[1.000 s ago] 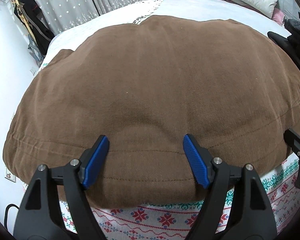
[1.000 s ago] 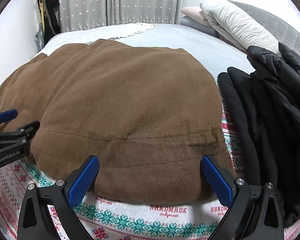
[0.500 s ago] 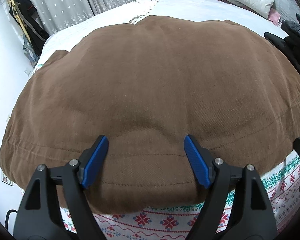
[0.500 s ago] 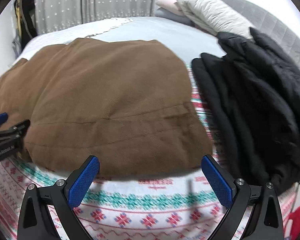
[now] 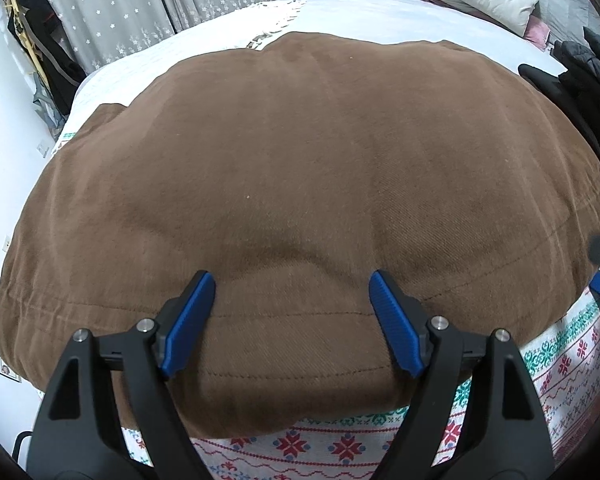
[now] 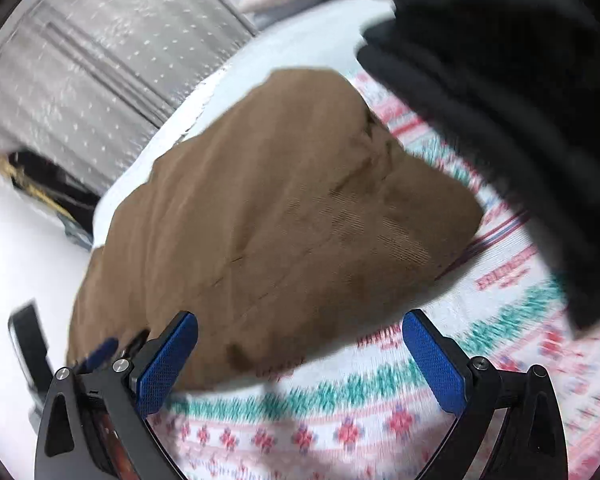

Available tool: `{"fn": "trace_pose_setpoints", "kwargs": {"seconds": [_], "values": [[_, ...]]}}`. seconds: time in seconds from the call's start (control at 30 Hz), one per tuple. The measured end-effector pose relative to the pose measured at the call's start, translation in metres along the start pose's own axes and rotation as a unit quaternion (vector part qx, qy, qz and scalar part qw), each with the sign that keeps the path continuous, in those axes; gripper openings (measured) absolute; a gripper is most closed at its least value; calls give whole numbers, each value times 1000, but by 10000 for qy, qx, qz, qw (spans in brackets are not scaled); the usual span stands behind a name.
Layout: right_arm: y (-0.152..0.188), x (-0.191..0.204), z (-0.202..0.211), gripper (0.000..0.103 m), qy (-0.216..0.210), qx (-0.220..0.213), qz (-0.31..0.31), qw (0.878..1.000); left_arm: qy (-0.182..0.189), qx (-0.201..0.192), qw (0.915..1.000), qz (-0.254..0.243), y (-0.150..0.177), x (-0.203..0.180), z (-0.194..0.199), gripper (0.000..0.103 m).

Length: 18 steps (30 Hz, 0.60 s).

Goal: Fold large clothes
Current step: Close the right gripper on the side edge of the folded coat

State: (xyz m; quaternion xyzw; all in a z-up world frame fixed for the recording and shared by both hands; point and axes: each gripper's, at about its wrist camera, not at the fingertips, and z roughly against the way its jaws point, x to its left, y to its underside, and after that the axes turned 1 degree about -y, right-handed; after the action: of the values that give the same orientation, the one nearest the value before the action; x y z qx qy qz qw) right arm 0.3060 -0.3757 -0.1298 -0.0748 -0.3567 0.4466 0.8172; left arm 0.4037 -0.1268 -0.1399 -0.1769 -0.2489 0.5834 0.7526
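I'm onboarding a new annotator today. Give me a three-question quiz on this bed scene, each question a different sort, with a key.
1. True or false: the left gripper is clamped shut on the folded brown twill garment.
2. Multiple choice: what lies beside the brown garment on its right edge? A) a pile of black padded clothing B) a wicker basket C) a red towel
3. Fill in: the brown garment lies on a white blanket with red and green ______ patterns.

Key: 1 false, its jaws stand open over the hem; 2 A; 3 snowflake.
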Motion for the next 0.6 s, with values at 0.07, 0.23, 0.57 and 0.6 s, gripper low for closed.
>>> {"fn": "trace_pose_setpoints", "kwargs": {"seconds": [0.07,0.23,0.57,0.6], "values": [[-4,-9,-3,103,-150,-343,-156,9992,36,0,10000,-3,0,1,0,81],[-16,-2,-9,84,-197,-647,-294,9973,62,4,10000,-2,0,2,0,81],[-16,10,4,44,-153,-1043,-497,9932,77,2,10000,9,-2,1,-1,81],[-13,6,-1,43,-111,-1002,-557,9933,82,2,10000,10,-2,1,-1,82]]}}
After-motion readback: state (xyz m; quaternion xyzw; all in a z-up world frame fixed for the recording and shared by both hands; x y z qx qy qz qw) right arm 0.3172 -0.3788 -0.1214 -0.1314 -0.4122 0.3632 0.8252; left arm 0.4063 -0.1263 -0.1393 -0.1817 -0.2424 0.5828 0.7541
